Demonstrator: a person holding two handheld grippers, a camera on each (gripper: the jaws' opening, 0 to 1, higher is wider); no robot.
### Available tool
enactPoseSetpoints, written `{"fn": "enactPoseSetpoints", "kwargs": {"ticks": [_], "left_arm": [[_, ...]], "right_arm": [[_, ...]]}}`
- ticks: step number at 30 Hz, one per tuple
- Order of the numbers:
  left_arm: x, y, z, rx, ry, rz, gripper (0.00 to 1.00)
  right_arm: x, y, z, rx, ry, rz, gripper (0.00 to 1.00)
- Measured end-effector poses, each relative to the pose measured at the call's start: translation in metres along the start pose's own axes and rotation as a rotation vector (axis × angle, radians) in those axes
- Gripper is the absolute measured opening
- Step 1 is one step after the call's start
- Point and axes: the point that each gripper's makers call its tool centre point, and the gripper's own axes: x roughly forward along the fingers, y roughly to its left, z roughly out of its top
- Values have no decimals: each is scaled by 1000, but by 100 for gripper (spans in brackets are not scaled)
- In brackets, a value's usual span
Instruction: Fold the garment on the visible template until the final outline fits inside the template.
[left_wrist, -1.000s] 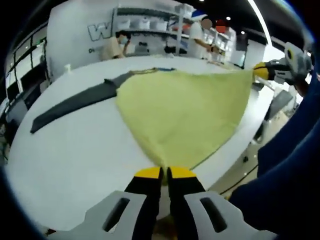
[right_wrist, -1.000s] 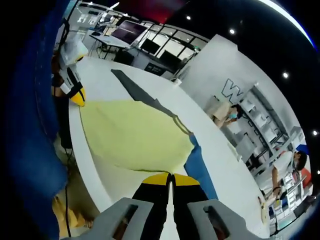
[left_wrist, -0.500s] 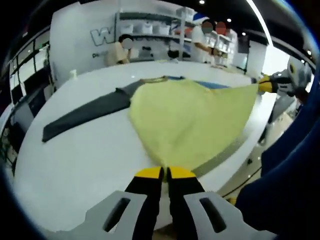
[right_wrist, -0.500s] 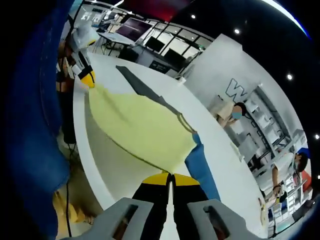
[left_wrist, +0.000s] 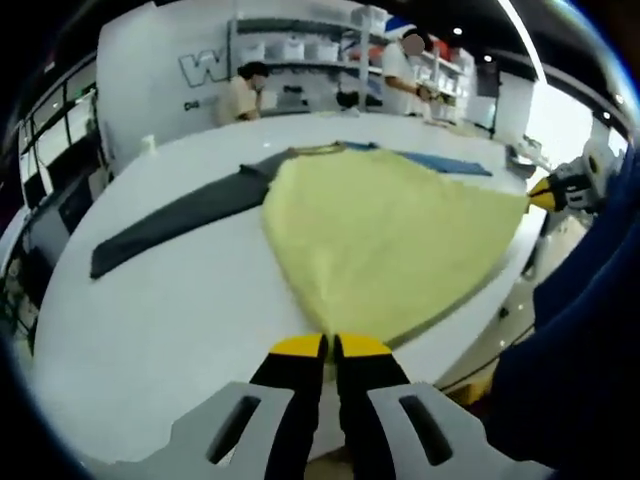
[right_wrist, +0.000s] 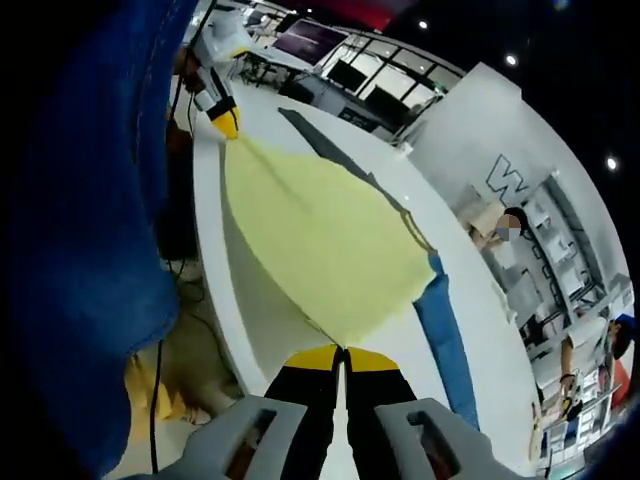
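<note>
A pale yellow garment (left_wrist: 385, 235) is stretched out over the white table (left_wrist: 170, 310), with a dark grey part (left_wrist: 170, 215) and a blue part (left_wrist: 445, 162) of it lying flat at the far side. My left gripper (left_wrist: 330, 347) is shut on the garment's near corner. My right gripper (right_wrist: 340, 352) is shut on its other corner; in the left gripper view it appears at the right (left_wrist: 548, 193). In the right gripper view the yellow garment (right_wrist: 320, 235) runs from my jaws to the left gripper (right_wrist: 228, 122), with the blue part (right_wrist: 445, 335) to the right.
The white table's edge (right_wrist: 215, 270) runs beside the person's blue sleeve (right_wrist: 90, 230). Shelves (left_wrist: 300, 50) and two people (left_wrist: 240, 90) stand behind the table. Desks with monitors (right_wrist: 320, 45) are farther off. Yellow cloth (right_wrist: 155, 395) lies on the floor below.
Both grippers have drawn the yellow garment's edge back toward the table's near edge and lower; the cloth now lies flatter, and more of the blue part shows.
</note>
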Motion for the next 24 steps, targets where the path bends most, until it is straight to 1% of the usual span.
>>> {"fn": "enactPoseSetpoints", "kwargs": {"ticks": [2,7,12,19,24], "left_arm": [[-1,2,0,-1,0,5,5],[-6,11,2,-12,-8,20,5],[-8,18,2,-11,-6,40,4],[-11,26,2,-18,-6,61,4],[-12,39,-2,-21,2,82,4]], "right_arm": [[-1,1,0,-1,1,4,0],[-1,5,5,11,-22,28,0],[7,16,11,-1,-25,72,0],[13,27,14,40,-36,101,0],[16,32,15,61,-40,123,0]]}}
